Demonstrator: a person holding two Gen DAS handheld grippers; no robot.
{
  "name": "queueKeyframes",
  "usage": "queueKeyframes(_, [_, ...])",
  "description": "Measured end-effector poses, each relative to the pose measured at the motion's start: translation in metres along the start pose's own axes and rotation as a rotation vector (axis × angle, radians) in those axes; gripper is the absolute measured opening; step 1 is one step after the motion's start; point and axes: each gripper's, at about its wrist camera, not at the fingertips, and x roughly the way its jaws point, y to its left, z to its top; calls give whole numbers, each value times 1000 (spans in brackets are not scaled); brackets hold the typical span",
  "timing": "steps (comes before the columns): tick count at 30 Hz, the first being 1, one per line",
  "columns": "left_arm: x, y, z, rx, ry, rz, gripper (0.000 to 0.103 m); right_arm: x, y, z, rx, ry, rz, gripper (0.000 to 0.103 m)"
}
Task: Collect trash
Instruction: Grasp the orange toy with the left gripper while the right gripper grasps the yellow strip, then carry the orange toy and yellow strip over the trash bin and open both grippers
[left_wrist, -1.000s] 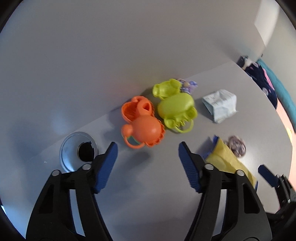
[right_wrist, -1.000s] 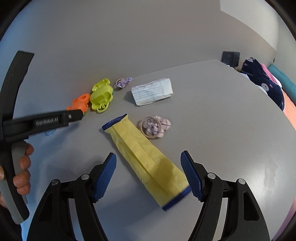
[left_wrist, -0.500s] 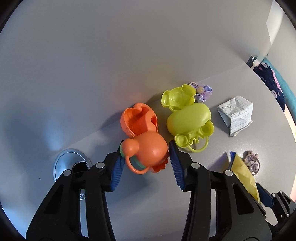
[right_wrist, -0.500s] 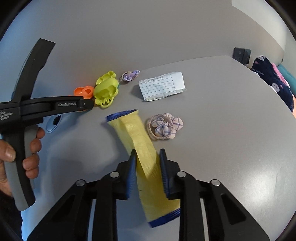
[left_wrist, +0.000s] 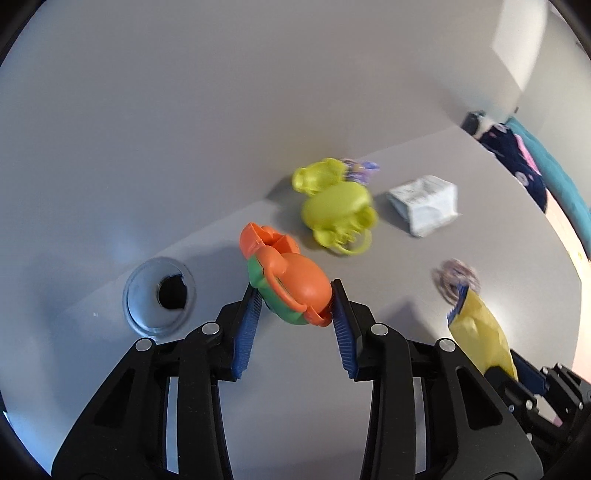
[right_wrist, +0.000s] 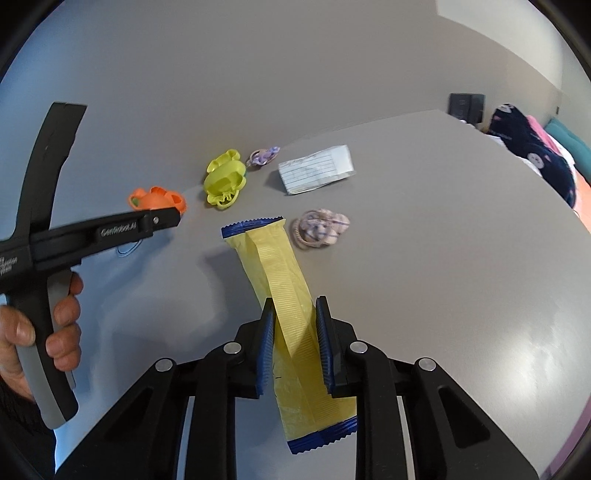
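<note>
The left tool (left_wrist: 295, 295) is closing its jaws on the orange toy (left_wrist: 291, 280), whose green underside shows; both blue pads press its sides and it sits tilted between them above the grey table (left_wrist: 443, 295). Just left of it a round grommet (left_wrist: 159, 291) with a dark hole is set in the table. Behind lie the green toy (left_wrist: 338, 210), a small purple wrapper (left_wrist: 360, 170) beside it, and a folded paper (left_wrist: 424, 205) further right. The right tool (right_wrist: 295, 328) is nearly closed, pinching the yellow wrapper (right_wrist: 273, 251) across its width; the wrapper's far blue edge points away and its near blue edge hangs below the pads. A scrunchie (right_wrist: 320, 229) lies just beside the wrapper's far end. In the right wrist view a hand (right_wrist: 40, 332) grips the left tool's handle. Dark patterned cloth (right_wrist: 532, 155) lies at the table's far right edge.
</note>
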Motion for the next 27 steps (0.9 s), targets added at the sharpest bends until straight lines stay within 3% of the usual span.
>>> queueKeyframes(11, [-26,-78,-28,135,-15,-71,37,-59,-49,-30,75,-52,-62,23])
queueKeyframes(27, [-64,-263,-96,430,-8,-239,38,-163,-170,-110,277,-145,-204,23])
